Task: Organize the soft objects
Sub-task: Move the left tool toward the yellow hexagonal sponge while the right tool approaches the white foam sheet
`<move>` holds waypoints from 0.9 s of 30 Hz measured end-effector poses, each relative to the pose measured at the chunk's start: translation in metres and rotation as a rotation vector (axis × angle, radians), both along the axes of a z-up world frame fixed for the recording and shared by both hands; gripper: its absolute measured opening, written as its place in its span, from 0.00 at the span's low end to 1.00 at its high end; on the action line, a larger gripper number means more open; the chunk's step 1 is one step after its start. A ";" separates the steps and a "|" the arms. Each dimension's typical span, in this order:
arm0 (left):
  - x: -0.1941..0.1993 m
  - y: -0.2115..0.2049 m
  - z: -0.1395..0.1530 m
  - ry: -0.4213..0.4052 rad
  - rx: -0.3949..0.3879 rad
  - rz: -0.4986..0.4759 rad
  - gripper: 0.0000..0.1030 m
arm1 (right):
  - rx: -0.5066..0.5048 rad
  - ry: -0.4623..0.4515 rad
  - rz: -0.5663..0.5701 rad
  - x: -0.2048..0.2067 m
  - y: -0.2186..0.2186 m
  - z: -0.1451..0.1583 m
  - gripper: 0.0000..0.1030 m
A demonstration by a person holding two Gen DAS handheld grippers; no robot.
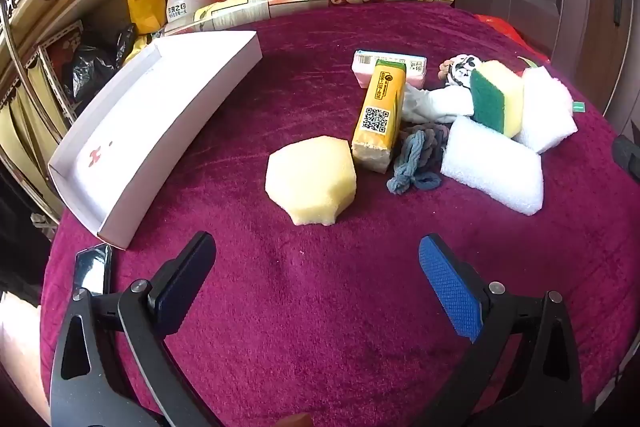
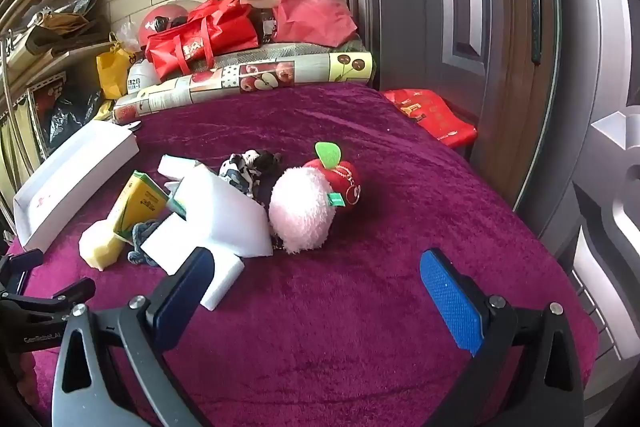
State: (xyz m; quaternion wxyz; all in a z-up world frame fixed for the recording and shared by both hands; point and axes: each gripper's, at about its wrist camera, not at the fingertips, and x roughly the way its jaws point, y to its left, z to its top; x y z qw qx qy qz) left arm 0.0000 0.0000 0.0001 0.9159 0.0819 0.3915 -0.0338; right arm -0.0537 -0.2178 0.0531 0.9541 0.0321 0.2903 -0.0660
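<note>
At twelve o'clock ahead of the left gripper [image 1: 316, 283], jaws wide and empty, the yellow sponge [image 1: 311, 179] sits on the tabletop [image 1: 320, 307]. Straddle its flat sides, squeeze gently, carry it toward the white box [image 1: 160, 115] at ten o'clock. Right gripper [image 2: 320, 291] also gapes empty.

**Soft things heaped beside an open white box**

A pale yellow hexagonal sponge [image 1: 311, 181] lies flat nearest, alone. Just behind it a yellow wrapped pack [image 1: 379, 115] leans on a pink-and-white tissue pack [image 1: 387, 66]. A grey-blue knotted rope [image 1: 418, 161] lies right of the yellow pack. Two white foam blocks [image 1: 494, 165] and a green-and-yellow scouring sponge [image 1: 497, 98] pile to the right. A pink fluffy ball [image 2: 302, 213] touches a red plush apple [image 2: 346, 181]. The shallow white box [image 1: 156, 123] sits left, empty.
</note>
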 end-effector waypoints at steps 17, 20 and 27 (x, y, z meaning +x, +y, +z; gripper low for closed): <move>0.004 0.000 -0.011 0.038 -0.047 -0.015 1.00 | 0.002 0.057 -0.031 0.004 -0.003 -0.010 1.00; 0.006 0.012 -0.010 0.045 -0.130 -0.028 1.00 | 0.008 0.063 -0.030 0.005 -0.005 -0.013 1.00; 0.015 0.050 -0.003 0.014 -0.203 -0.044 1.00 | 0.062 0.046 0.023 0.003 -0.010 -0.017 1.00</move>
